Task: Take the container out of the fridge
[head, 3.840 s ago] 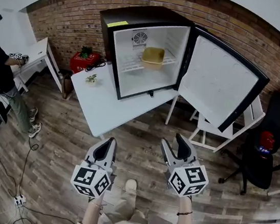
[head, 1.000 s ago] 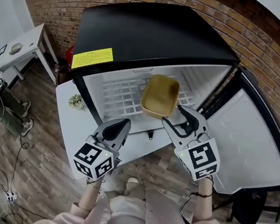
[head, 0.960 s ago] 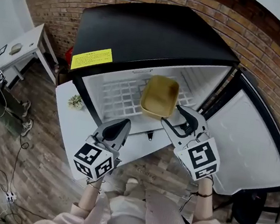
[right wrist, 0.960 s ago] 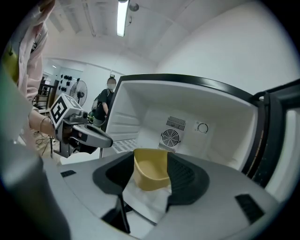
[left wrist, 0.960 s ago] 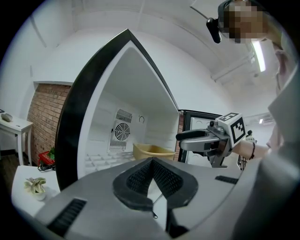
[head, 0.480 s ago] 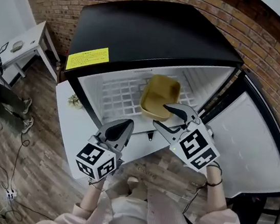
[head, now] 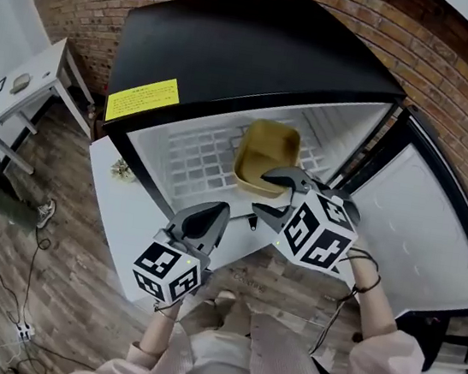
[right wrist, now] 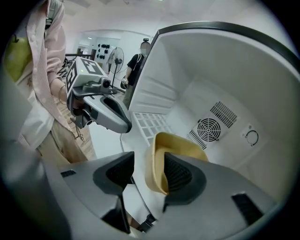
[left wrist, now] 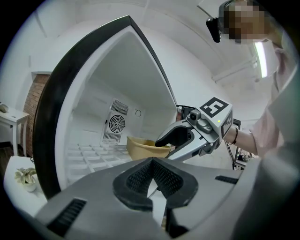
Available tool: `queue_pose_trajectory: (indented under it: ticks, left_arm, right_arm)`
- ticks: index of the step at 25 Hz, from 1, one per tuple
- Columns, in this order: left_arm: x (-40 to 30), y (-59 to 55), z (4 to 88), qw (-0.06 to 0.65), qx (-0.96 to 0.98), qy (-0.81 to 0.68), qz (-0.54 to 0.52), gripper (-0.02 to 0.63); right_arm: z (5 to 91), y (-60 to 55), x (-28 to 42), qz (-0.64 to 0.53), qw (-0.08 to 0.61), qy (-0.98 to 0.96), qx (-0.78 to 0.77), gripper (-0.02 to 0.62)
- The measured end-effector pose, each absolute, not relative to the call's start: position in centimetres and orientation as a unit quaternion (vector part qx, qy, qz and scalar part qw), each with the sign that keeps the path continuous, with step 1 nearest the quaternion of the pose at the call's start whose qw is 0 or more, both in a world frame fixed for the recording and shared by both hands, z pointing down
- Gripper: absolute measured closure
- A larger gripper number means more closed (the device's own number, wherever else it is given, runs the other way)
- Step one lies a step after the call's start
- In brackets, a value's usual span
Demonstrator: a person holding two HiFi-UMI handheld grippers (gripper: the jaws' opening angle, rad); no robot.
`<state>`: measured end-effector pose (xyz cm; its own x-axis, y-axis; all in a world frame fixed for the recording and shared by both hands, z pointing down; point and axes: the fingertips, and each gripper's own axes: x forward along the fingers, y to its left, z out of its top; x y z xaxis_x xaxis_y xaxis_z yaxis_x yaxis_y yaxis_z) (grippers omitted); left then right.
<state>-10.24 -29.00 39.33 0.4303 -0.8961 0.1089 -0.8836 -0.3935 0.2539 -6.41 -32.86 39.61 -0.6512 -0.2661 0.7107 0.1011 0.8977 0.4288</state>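
Note:
The yellow container (head: 266,154) sits on the wire shelf (head: 195,155) of the open black fridge (head: 237,44). My right gripper (head: 260,194) is open and turned on its side at the container's near rim. In the right gripper view the near wall of the container (right wrist: 183,144) stands between the jaws of the right gripper (right wrist: 147,176), one pad inside and one outside, neither pressing. My left gripper (head: 209,220) hangs shut and empty in front of the fridge, below the shelf. The left gripper view shows the left gripper (left wrist: 152,180), the container (left wrist: 140,146) and the right gripper (left wrist: 180,140) beyond it.
The fridge door (head: 417,234) stands open to the right. The fridge rests on a white table (head: 115,204) with a small plant (head: 120,168). A white desk (head: 28,84) and a brick wall (head: 457,75) lie behind. A person (right wrist: 137,63) stands in the room.
The right gripper has gone forward and left and rolled onto its side, so its open jaws now straddle the container's near rim. The left gripper has barely moved.

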Motion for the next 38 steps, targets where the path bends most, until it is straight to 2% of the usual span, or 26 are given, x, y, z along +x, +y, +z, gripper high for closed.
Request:
queue_pose_trajectory:
  ticks: [4,9,12,38]
  left_arm:
    - [-10.5,-28.5,39.4,0.145,0.834,-0.531,-0.022,0.617]
    - [-10.5,-28.2,39.5,0.147,0.837,-0.526,-0.02,0.616]
    - [-10.5,-28.2,39.3,0.146,0.839,-0.524,-0.019,0.615]
    - [-10.0,-27.6,39.0,0.141,0.853,-0.502,-0.017,0.616]
  right_arm:
    - [40.5,-32.2,-6.5,-0.224,0.438,-0.87,0.034,0.402]
    - [40.9,-32.8,-6.6,-0.252,0.453,-0.853,0.048,0.483]
    - [40.9,-33.3,-6.4,-0.263,0.457,-0.848,0.059,0.555]
    - [40.0,-32.6,-5.3,-0.269,0.443,-0.849,0.099,0.571]
